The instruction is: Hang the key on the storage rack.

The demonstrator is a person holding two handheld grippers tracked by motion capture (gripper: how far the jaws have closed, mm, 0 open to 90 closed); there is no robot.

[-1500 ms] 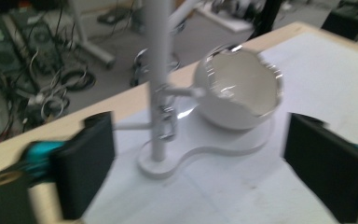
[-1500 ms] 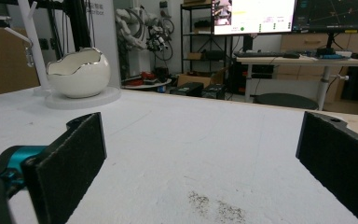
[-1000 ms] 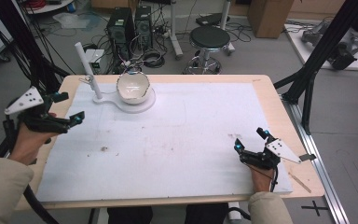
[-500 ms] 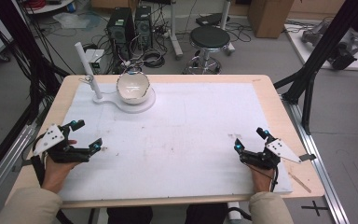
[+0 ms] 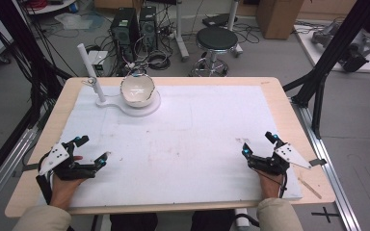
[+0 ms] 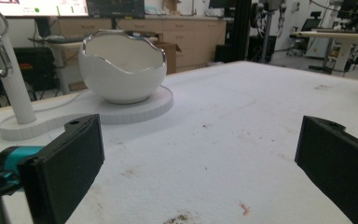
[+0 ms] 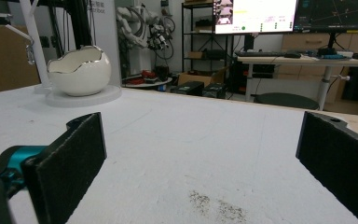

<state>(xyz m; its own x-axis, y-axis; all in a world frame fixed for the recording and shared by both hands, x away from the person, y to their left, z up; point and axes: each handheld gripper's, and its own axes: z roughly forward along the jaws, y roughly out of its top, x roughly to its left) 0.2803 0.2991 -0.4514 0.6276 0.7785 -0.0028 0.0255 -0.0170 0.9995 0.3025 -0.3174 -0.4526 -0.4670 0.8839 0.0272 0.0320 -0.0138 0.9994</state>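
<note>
One white, egg-shaped bowl with a jagged silver rim sits on a white base at the far left of the bench, beside one upright white post. Both grippers rest at the near edge, well apart from it: the left gripper and the right gripper, each with jaws spread wide and empty. A clean reach would likely approach the bowl level, jaws straddling its rim without nudging the post.

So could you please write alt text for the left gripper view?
Two open black fingers frame a stained white mat. Beyond the mat, a white egg-shaped bowl with a jagged silver rim sits on a round white base beside a white post.
</note>
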